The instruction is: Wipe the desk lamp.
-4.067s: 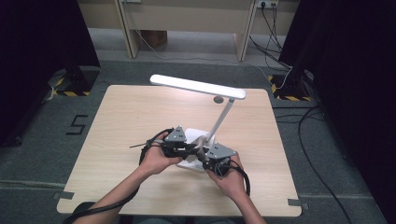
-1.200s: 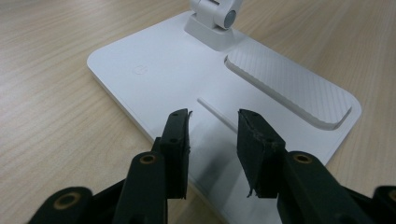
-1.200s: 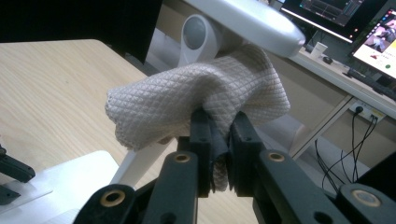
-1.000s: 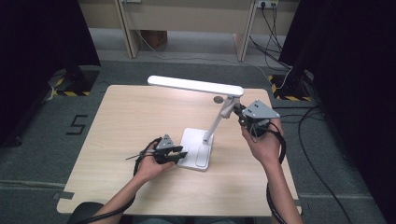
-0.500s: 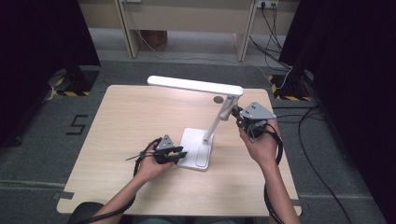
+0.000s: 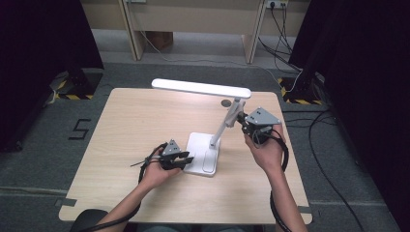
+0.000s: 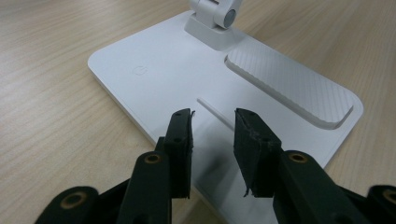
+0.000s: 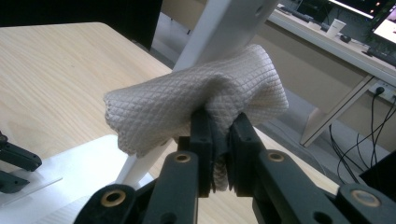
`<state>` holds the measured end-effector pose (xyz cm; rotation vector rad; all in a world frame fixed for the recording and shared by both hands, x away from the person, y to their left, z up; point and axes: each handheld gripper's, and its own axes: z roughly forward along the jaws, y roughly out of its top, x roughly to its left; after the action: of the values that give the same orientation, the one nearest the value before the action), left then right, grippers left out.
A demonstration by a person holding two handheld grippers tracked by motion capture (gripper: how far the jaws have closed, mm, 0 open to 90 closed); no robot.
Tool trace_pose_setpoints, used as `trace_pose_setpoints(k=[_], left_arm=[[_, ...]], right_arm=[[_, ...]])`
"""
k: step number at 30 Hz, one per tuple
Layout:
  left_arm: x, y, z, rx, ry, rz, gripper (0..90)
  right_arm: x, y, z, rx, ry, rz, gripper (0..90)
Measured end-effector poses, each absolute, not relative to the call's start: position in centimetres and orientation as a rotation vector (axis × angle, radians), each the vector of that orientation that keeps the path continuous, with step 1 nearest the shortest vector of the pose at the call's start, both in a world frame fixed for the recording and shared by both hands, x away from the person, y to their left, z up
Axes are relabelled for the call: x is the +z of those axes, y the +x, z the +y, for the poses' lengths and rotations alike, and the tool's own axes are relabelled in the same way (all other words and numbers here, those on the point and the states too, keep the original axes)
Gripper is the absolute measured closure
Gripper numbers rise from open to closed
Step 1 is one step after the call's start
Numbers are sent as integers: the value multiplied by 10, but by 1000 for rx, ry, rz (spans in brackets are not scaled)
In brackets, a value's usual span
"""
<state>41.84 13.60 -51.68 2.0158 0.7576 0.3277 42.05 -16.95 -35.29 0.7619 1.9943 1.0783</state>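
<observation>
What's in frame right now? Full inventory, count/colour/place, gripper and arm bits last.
desk lamp: 1, white, right of the table's middle; flat base, slanted arm, long head lit.
cloth: 1, off-white quilted, pinched in the right gripper, pressed to the lamp arm.
table: 1, light wood, centre of the high view.
cables: several, black, on the grey floor at right.
number 5 marking: 1, black, floor left of the table.
left gripper: 1, black, jaws apart over the base's near edge, having just closed a little, nothing between them.
right gripper: 1, black, at the lamp arm.
forearms: 2, from the bottom edge.
</observation>
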Motion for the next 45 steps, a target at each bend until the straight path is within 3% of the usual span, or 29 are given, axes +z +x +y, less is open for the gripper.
trace_pose_setpoints(k=[45], left_arm=[[-517, 418, 136, 331, 2015, 765, 677]], right_arm=[[-400, 434, -154, 1037, 820, 2121, 833]])
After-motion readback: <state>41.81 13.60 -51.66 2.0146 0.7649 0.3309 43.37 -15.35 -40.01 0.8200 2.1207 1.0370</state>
